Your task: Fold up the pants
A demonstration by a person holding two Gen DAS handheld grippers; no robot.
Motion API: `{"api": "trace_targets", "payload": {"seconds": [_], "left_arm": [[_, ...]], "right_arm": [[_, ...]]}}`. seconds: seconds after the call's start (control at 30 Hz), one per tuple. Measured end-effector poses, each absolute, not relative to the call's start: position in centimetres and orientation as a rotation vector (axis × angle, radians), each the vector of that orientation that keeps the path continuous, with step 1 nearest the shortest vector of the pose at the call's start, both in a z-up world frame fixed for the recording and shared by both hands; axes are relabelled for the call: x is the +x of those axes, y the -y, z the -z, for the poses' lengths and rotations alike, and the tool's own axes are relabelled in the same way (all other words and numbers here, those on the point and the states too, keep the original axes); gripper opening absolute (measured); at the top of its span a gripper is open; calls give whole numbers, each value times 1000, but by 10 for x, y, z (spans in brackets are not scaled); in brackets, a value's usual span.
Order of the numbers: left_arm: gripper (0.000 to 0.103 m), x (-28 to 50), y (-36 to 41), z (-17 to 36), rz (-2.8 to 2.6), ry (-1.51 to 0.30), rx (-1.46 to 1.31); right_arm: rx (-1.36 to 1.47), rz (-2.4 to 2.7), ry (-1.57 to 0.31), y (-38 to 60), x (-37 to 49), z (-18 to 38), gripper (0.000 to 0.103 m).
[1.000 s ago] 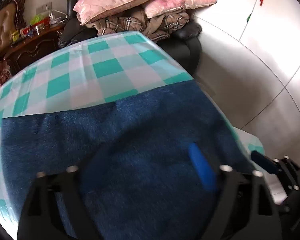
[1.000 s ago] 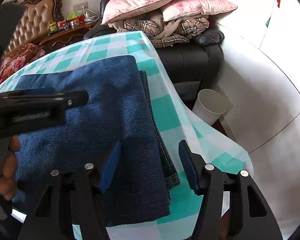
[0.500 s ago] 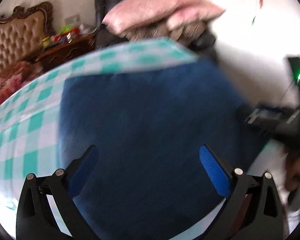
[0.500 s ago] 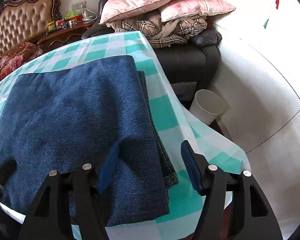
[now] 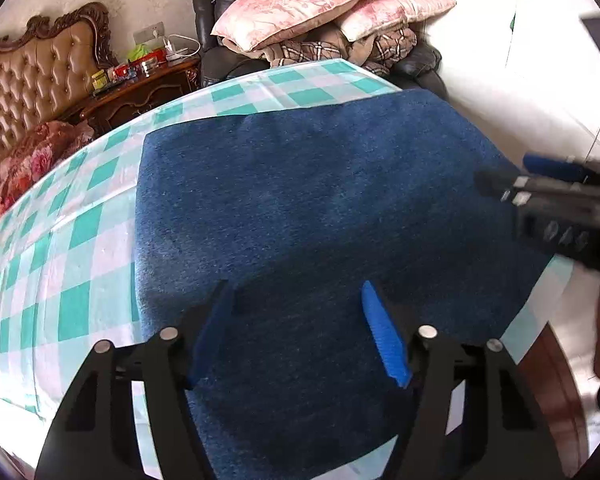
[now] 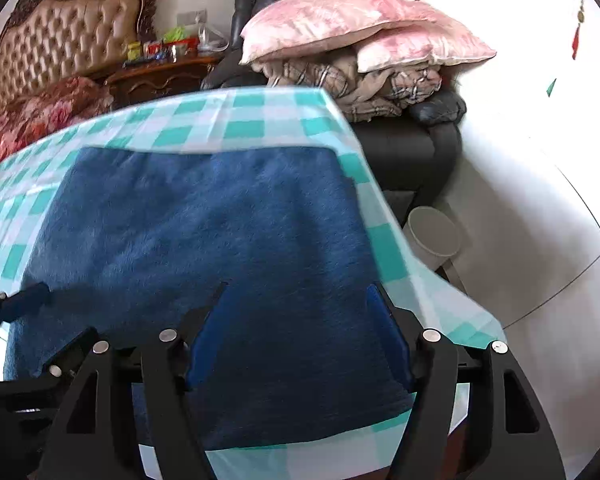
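Observation:
The blue denim pants (image 5: 316,208) lie folded into a flat rectangle on the teal-and-white checked tablecloth (image 5: 60,240); they also show in the right wrist view (image 6: 204,232). My left gripper (image 5: 296,324) is open and empty, hovering over the near part of the pants. My right gripper (image 6: 296,328) is open and empty above the near right part of the pants. The right gripper shows at the right edge of the left wrist view (image 5: 552,184). The left gripper shows at the lower left of the right wrist view (image 6: 20,320).
A black armchair (image 6: 412,148) piled with pink pillows (image 6: 340,20) and plaid blankets stands behind the table. A white bin (image 6: 434,236) sits on the floor at the right. A wooden side table (image 5: 140,88) and tufted headboard (image 5: 32,76) are at the back left.
The left gripper pulled back off the pants and its jaws came open and clear. The right gripper shifted left over the pants. The pants now lie flat.

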State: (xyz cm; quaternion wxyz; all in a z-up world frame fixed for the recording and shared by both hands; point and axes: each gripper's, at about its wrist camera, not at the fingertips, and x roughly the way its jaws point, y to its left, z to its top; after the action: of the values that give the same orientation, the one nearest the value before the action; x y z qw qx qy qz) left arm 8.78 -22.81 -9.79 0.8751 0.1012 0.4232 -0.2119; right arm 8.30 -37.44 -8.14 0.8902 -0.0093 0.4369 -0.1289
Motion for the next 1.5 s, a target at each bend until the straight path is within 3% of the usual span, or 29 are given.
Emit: {"api": "trace_targets", "payload": {"seconds": [0.53,0.6,0.73,0.9,0.97,1.3,1.5], "left_arm": [[63,112,207,80,431,-899,97],[62,131,220,63,466,-844,100],[50,173,262,55,568,-819,131],[50,218,312,79,621,-898,182],[52,230,320,97,609,-970,188],[54,223,314,99,602,-961,182],[73,186,282,91,584,-967,180]], "right_arm": [[-18,259,-957,376,85,104,67],[-14,259,-958,376,84,104,67],[-14,263,-959,376,85,104,67],[-8,262,-960,377,85,105,68],[-13,265,-962,376,85,105,68],[-23,277,-961,373,84,107,68],[-14,293,-960,374,86,106,69]]}}
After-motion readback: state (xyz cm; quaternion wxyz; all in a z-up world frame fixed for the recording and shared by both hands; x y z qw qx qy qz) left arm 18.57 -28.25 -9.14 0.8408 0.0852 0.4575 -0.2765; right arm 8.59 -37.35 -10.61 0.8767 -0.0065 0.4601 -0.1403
